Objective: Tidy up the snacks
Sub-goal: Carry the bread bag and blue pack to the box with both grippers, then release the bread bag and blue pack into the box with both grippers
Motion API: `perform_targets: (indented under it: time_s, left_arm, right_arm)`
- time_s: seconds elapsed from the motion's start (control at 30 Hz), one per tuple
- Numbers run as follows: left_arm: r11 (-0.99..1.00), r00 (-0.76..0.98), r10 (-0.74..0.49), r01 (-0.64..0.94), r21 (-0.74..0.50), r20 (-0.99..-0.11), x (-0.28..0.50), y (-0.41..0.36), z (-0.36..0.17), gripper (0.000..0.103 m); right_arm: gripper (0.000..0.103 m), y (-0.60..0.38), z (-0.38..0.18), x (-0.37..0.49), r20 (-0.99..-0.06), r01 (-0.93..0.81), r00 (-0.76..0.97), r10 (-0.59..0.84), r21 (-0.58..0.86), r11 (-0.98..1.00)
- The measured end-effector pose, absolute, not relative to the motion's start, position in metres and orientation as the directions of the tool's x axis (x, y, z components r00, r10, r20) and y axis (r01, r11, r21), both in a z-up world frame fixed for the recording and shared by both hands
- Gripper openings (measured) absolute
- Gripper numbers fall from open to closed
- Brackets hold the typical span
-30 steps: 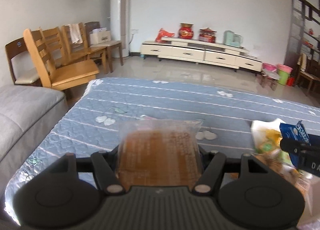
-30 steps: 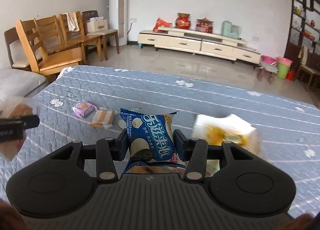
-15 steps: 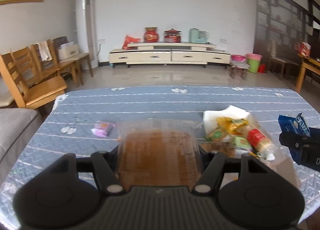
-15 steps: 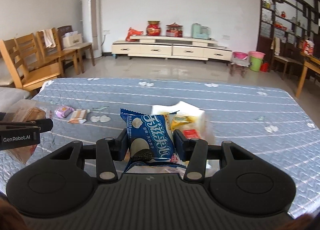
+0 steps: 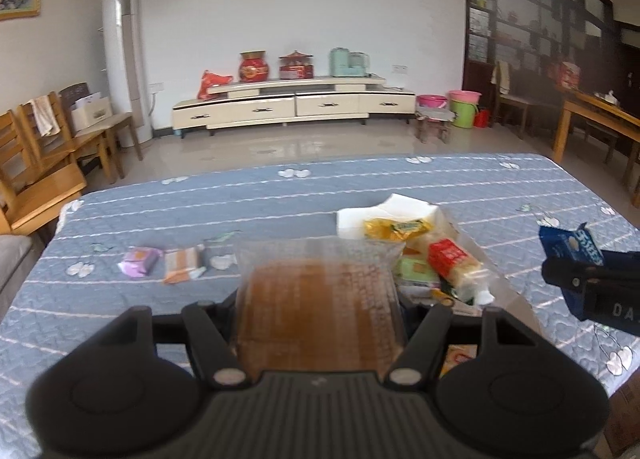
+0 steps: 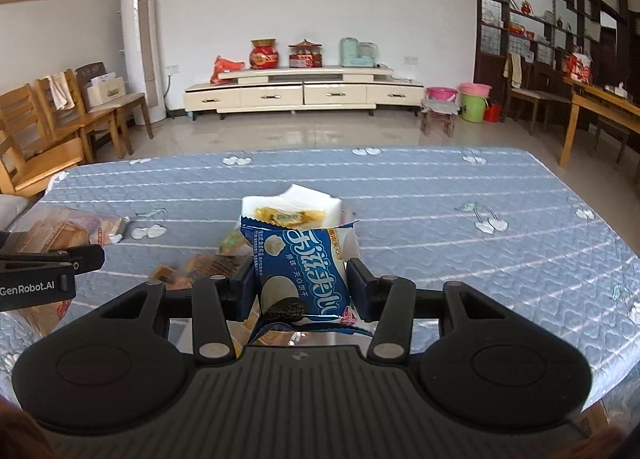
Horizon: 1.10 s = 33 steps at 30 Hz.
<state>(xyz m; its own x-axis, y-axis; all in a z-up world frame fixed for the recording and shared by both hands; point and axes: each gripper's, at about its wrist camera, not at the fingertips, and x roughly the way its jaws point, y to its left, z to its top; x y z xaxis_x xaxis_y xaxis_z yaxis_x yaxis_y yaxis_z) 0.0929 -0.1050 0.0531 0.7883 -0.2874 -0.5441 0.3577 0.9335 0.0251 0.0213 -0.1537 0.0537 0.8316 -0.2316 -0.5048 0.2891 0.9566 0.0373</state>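
My left gripper [image 5: 318,303] is shut on a clear-wrapped brown cake packet [image 5: 316,311], held above the blue quilted table [image 5: 280,195]. My right gripper [image 6: 304,283] is shut on a blue cookie packet [image 6: 304,271]; it also shows at the right in the left wrist view [image 5: 572,245]. A white open box [image 5: 384,213] holds several snacks, among them a yellow packet [image 5: 396,228] and a red one [image 5: 452,259]. The box [image 6: 296,199] lies just beyond the blue packet in the right wrist view. The left gripper shows at the left there [image 6: 52,259].
A purple snack [image 5: 140,261] and an orange-striped snack [image 5: 182,263] lie on the table left of the box. Wooden chairs [image 5: 44,147] stand off the table's left side. A wooden table [image 5: 596,127] stands at the far right. A TV cabinet [image 5: 292,107] lines the back wall.
Both grippers have swung to the right with their packets still held. The white box now sits nearer the middle of both views, and the purple and orange snacks have come into the left view.
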Motion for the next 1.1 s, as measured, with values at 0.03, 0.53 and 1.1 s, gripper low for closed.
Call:
perform_targets:
  time_s: [0.03,0.53,1.1]
  left_arm:
    - [0.93,0.784,-0.294,0.366,0.024,-0.547,0.093,-0.108,0.051,0.067]
    - [0.896,0.72,-0.33,0.442,0.037,-0.611,0.092,-0.145,0.015,0.067]
    - [0.848,0.641,-0.429,0.528,-0.039,-0.636,0.091,-0.155,0.0,0.079]
  right_arm:
    - [0.059,-0.156,0.051,0.022,-0.509,0.292,0.829,-0.232,0.04,0.955]
    - [0.059,-0.177,0.018,0.027,-0.575,0.295,0.792,-0.206,0.064,0.953]
    - [0.084,-0.195,0.007,0.039,-0.596,0.313,0.779,-0.194,0.101,0.944]
